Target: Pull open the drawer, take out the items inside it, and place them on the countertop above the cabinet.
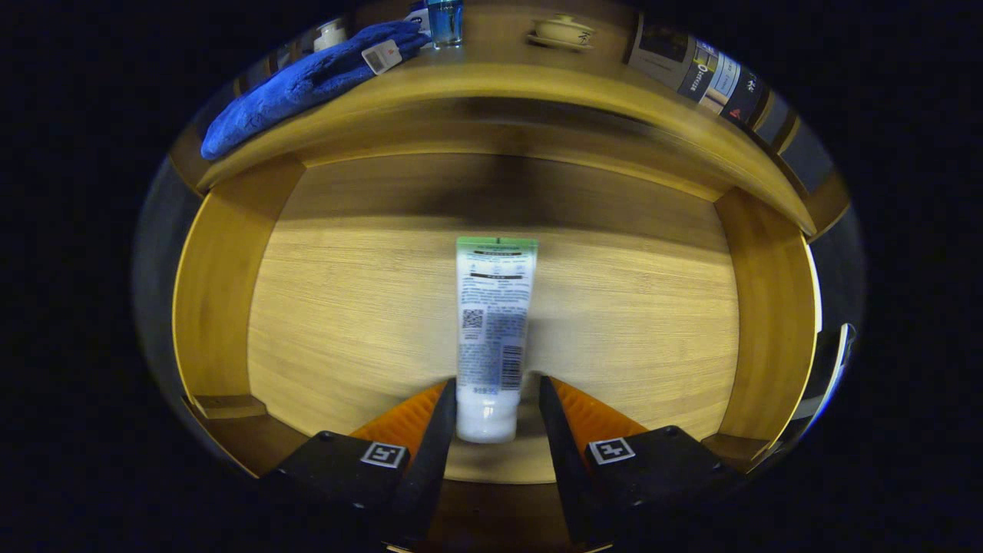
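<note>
One tube (494, 322) lies on the floor of the open drawer (338, 307), cap end toward the tool (496, 403). Its fingers stand apart on either side of the cap, a gap showing on the right, so nothing is held. Beyond, the tabletop (491, 81) carries a blue towel (307, 81), a bottle (445, 21) and a lidded cup (563, 32).

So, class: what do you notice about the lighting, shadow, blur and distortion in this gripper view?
In the gripper view, fisheye distortion bows the countertop edge and the drawer walls; a dark shadow band covers the drawer's far part while its nearer floor is brightly lit; the tube print looks slightly blurred; the hand-held gripper is open, fingers either side of the tube's cap end.
</note>
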Demonstrator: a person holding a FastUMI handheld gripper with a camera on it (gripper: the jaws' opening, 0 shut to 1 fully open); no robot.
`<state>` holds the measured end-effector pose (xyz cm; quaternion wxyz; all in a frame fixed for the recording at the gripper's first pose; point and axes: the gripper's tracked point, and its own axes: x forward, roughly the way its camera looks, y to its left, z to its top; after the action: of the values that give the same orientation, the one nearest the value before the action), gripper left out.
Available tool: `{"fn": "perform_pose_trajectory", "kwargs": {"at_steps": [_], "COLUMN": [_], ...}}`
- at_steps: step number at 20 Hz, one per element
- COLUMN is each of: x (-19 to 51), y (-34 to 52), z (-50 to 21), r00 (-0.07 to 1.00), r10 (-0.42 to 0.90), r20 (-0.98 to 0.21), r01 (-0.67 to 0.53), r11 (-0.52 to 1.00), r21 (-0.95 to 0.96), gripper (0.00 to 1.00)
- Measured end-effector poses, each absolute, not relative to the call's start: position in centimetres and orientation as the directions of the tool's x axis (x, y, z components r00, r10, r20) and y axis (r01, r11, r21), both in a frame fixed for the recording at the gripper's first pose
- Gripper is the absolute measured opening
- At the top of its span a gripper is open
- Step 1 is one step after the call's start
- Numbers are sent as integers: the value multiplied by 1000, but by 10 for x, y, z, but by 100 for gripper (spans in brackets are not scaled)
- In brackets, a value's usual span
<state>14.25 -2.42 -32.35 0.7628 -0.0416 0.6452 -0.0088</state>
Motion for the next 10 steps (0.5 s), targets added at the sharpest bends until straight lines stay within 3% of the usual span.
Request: {"fn": "perform_pose_trajectory", "kwargs": {"at_steps": [4, 10], "x": [144, 152], "y": [-24, -14], "z": [-312, -265], "r00": [210, 409], "r10": [-64, 50], "r20": [-975, -911], "r01": [-40, -26], "r11": [996, 999], "r21": [-74, 44], "gripper": [51, 49]}}
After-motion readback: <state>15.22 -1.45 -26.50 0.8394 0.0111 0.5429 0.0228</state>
